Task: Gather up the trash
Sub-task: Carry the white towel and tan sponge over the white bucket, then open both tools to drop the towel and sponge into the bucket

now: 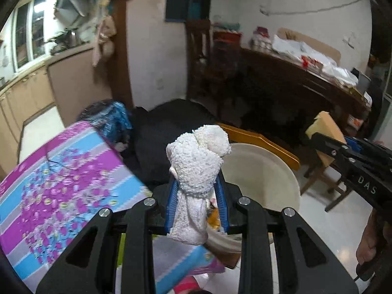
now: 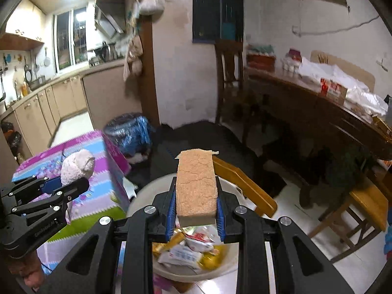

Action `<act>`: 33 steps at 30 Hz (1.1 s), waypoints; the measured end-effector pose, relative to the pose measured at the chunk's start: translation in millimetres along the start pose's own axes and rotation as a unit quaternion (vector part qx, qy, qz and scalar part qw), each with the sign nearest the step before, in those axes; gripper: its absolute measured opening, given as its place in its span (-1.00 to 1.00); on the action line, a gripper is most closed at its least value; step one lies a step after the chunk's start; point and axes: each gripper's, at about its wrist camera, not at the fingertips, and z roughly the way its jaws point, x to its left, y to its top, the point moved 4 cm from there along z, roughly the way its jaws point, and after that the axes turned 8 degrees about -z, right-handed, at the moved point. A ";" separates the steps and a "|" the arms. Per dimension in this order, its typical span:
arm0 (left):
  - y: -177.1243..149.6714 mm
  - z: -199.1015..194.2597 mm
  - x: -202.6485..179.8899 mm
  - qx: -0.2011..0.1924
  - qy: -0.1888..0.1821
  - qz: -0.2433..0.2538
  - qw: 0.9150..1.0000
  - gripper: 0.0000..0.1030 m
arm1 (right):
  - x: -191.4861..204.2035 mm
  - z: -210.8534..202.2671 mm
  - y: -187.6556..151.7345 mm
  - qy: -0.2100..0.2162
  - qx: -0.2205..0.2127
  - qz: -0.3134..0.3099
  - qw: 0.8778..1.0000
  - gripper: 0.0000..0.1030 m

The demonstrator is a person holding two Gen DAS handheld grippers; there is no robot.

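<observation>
1. Left wrist view, held item: the left gripper (image 1: 197,205) sits at lower centre, its blue pads clenched on a crumpled white cloth (image 1: 198,161) that stands up out of the jaws.
2. Left wrist view, receptacle: a cream plastic basin (image 1: 267,171) lies just behind and right of the cloth; most of its contents are hidden by the gripper frame, with only a scrap of orange wrapper showing at the jaw's right.
3. Left wrist view, surroundings: a pink-and-blue floral box (image 1: 63,176) fills the lower left; a blue-bagged bin (image 1: 110,117) stands behind it; the right gripper (image 1: 321,138) enters at the right edge with a tan block at its tip.
4. Right wrist view, held item: the right gripper (image 2: 196,210), at lower centre, grasps a worn tan sponge block (image 2: 197,183) between its pads, cracked face up.
5. Right wrist view, receptacle: the basin (image 2: 147,188) lies directly beneath, and here its load is plain: a heap of wrappers (image 2: 188,250), yellow, white and red.
6. Right wrist view, other arm: the left gripper (image 2: 66,183) appears at left with the cloth (image 2: 77,166) over the floral box (image 2: 107,169).
7. Step in hand, as judged: both pieces of trash are carried and neither is yet dropped; the frames are blurred.
8. Next move, as judged: bring each claw over the basin, or the bagged bin (image 2: 129,129), whichever is the target, then release.
9. View difference: only the right wrist view shows the basin's contents and the kitchen counter (image 2: 63,78) at upper left.
</observation>
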 end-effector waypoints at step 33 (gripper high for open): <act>-9.0 100.8 -31.2 0.153 0.014 0.016 0.988 -0.43 | -6.6 123.9 -25.6 0.075 0.161 0.006 0.984 -0.44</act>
